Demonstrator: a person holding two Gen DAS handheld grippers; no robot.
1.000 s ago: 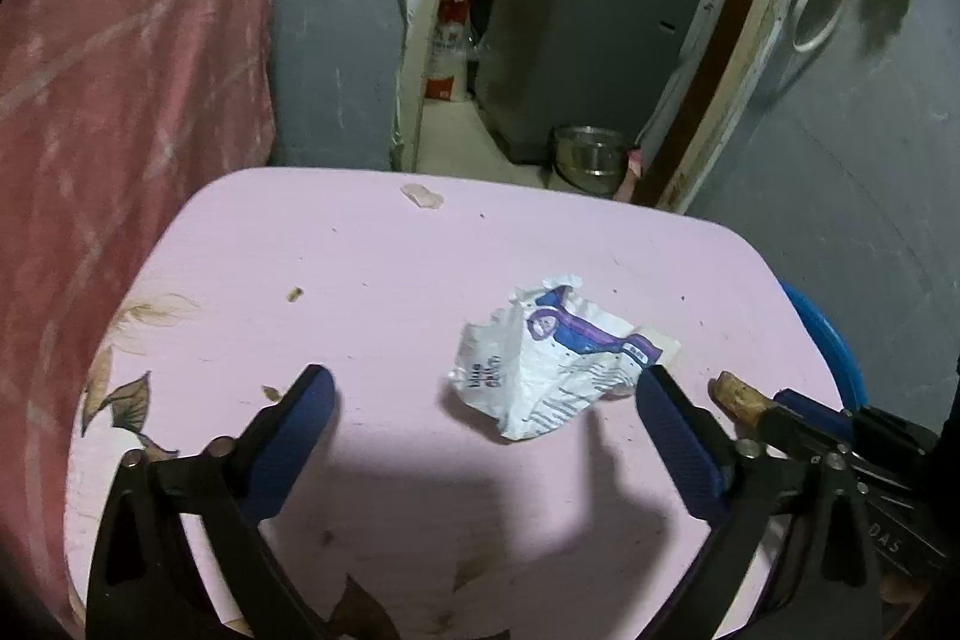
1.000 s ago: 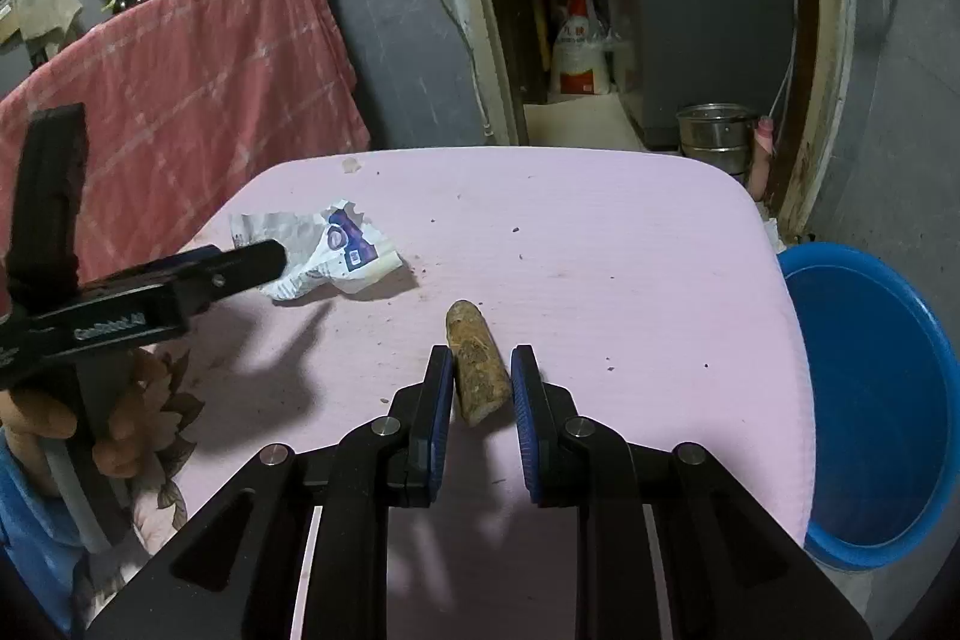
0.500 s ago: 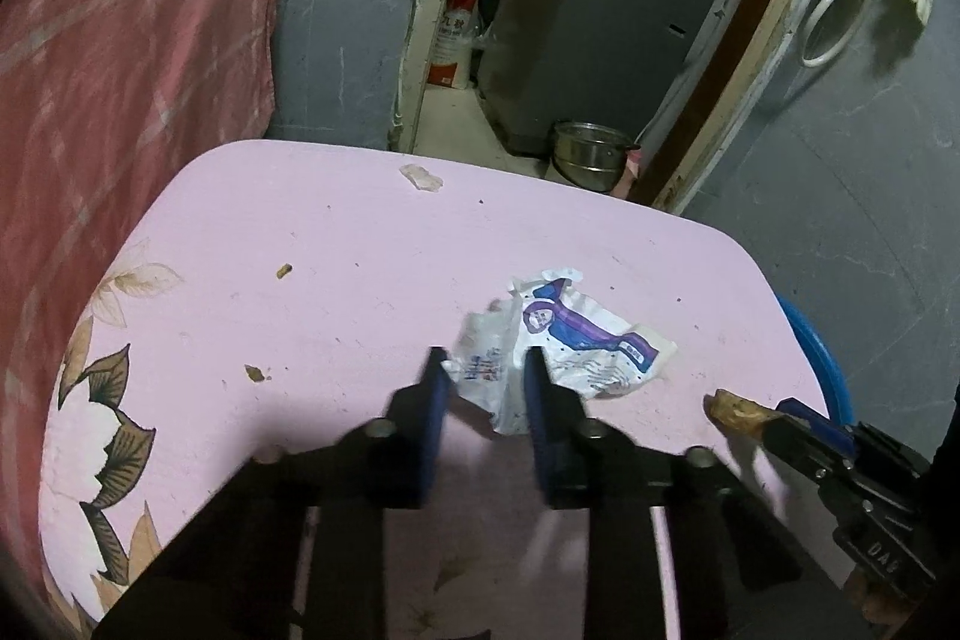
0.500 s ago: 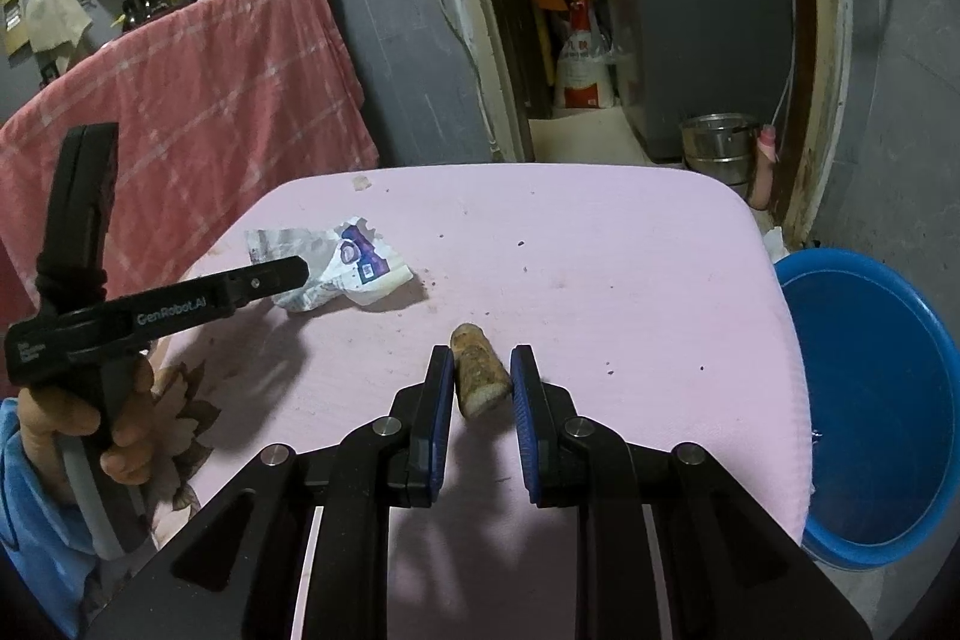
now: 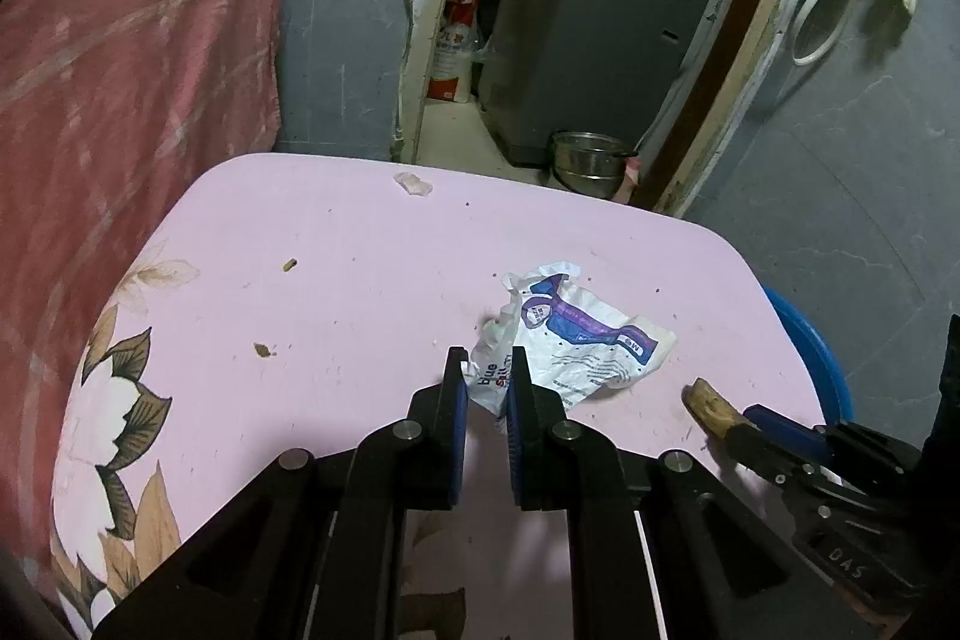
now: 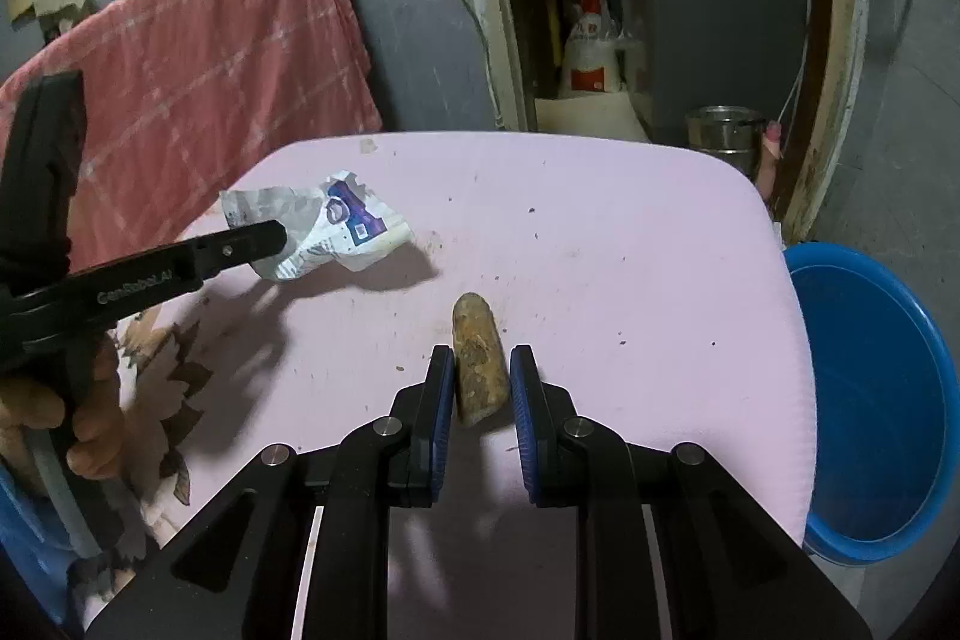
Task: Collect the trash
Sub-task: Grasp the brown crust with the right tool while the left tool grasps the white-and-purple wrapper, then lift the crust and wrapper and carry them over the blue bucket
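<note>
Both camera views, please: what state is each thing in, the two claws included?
left claw: shut on a corner of the crumpled wrapper
crumpled wrapper: creased, pinched at one edge
right claw: shut on the brown stub
brown stub: gripped, pointing away from the claw
blue bucket: upright beside the table, open-topped
pink table: speckled with crumbs

Left claw point(image 5: 485, 388), its blue-padded fingers point(image 5: 459, 400) drawn close together and pinching a wrapper's edge, reaches forward low over the table. Right claw point(image 6: 480, 388) grips a brown chunk between narrowly spaced fingers. A bare hand point(image 6: 72, 430) wraps the left claw's handle at lower left.
</note>
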